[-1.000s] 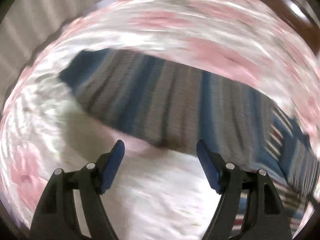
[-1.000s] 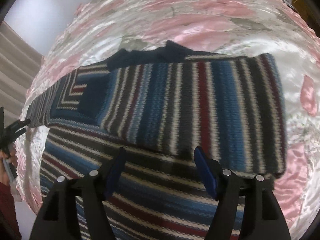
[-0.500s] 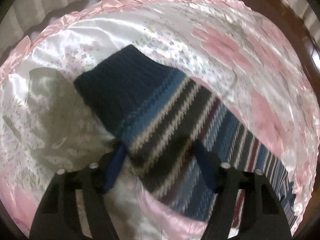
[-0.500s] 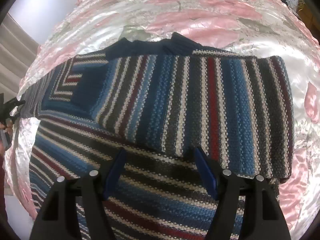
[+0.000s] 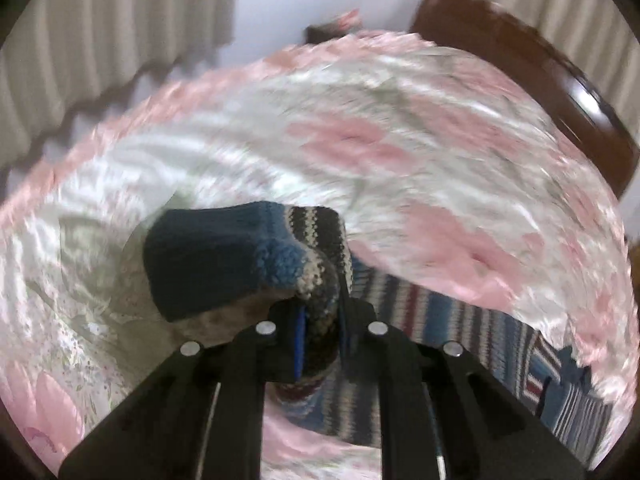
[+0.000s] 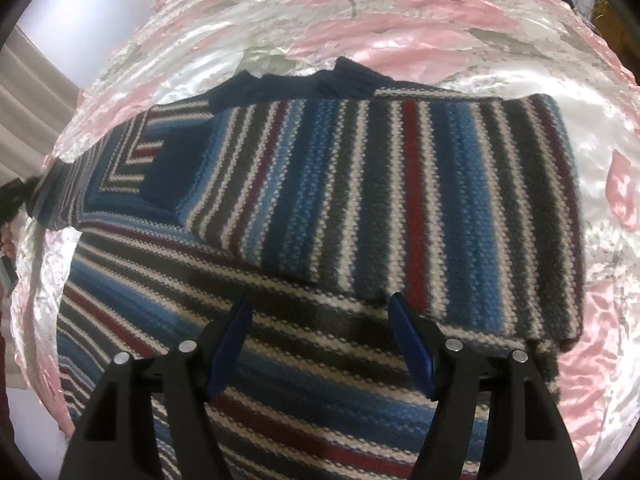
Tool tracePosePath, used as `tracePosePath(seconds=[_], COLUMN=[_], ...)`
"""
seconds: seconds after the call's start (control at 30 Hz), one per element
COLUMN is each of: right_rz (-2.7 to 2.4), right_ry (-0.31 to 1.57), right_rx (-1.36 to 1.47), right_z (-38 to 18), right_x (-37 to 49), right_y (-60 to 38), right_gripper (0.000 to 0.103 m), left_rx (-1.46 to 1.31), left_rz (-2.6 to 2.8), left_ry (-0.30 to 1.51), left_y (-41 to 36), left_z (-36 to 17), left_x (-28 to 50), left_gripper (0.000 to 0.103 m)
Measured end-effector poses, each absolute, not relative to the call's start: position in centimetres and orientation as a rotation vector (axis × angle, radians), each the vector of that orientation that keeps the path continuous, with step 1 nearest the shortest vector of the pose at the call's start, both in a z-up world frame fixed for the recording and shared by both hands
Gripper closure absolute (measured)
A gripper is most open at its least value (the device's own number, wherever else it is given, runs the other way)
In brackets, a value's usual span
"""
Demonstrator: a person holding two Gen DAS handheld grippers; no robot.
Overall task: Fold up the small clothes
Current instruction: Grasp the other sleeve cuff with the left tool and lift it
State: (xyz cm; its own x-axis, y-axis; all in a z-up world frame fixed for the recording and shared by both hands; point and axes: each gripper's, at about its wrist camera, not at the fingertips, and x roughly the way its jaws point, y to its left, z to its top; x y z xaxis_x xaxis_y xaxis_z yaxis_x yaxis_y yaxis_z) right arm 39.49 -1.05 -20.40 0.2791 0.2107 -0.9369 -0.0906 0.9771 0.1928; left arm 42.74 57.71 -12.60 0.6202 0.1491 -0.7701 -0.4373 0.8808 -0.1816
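Note:
A knitted sweater striped in blue, grey, white and dark red lies on a pink and white satin bedspread. One sleeve is folded across its body. In the left wrist view my left gripper is shut on the other sleeve near its dark blue cuff, which is lifted off the bed. The rest of the sweater trails away to the lower right. My right gripper hovers open just over the sweater's body, with nothing between its fingers.
A dark wooden bed frame runs along the upper right of the left wrist view. Pleated curtains and a pale wall stand beyond the bed. A hand shows at the left edge of the right wrist view.
My left gripper went from open beside the sleeve to shut on it and has raised the cuff off the bed. The right gripper has barely moved and stays open.

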Motion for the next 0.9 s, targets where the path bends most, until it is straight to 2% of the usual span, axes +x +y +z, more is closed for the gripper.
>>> tracePosePath(seconds=[0.33, 0.6, 0.9], right_rz=[0.159, 0.141, 0.132], right_ry=[1.246, 1.225, 1.218], right_rx=[0.145, 0.177, 0.201], right_z=[-19.3, -18.6, -19.2], right_x=[38.6, 37.8, 37.1], right_y=[-4.8, -7.6, -10.0], right_gripper=[0.032, 0.032, 0.032], left_rx=[-0.283, -0.23, -0.206], left_rz=[0.045, -0.139, -0.242], left_ry=[0.828, 0.858, 0.907], left_y=[42.2, 29.8, 19.4], left_z=[-9.7, -11.1, -13.5], left_x=[43.3, 42.4, 42.3], left_gripper=[0.092, 0.092, 0.092])
